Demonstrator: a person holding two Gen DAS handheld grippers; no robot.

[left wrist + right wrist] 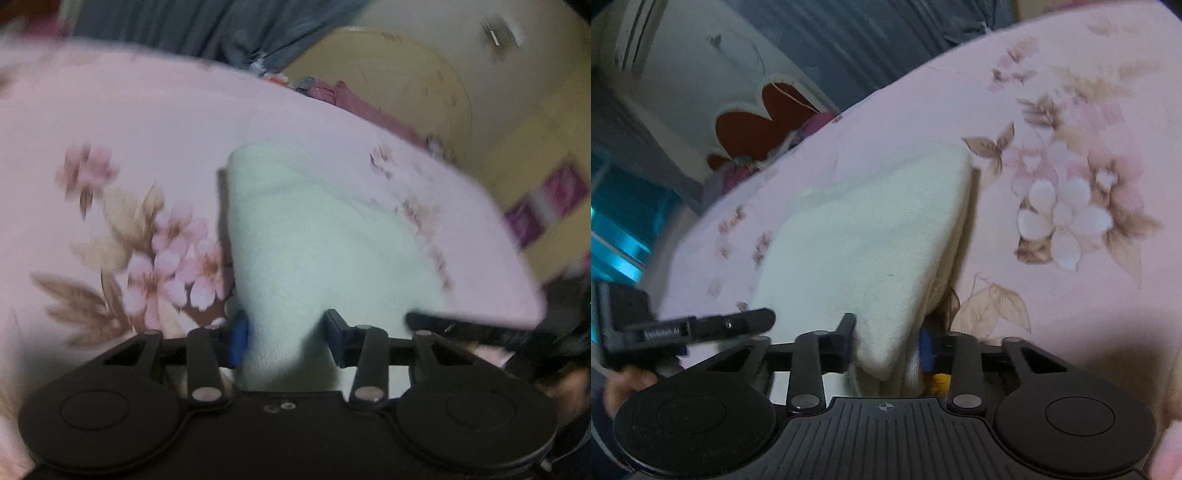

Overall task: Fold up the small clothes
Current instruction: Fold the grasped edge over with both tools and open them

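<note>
Jaws: on the left gripper the jaws stand either side of the near corner of the cloth, and the fabric fills the gap between them; they appear clenched on it, though motion blur hides the exact contact. On the right gripper the jaws are clamped on the other near corner of the cloth, with a doubled fold bunched between the pads.

Location: the cloth lies on the bed, near its near edge, with its near end raised into both grippers and its far end resting on the floral sheet. The two grippers are close beside each other; the left one shows at the left of the right wrist view.

Handling, as judged: the cloth is a pale knit, soft and light. It will sag between grip points and hold no shape of its own. The surface looks napped, so slip is unlikely under a firm pinch. It is not fragile. Take hold at the corners or along a hem, keeping all layers inside the pinch; a shallow bite may release the under layer. Keep the held edge taut while folding.

Surroundings: a pale wall and a grey curtain stand beyond the bed.
</note>
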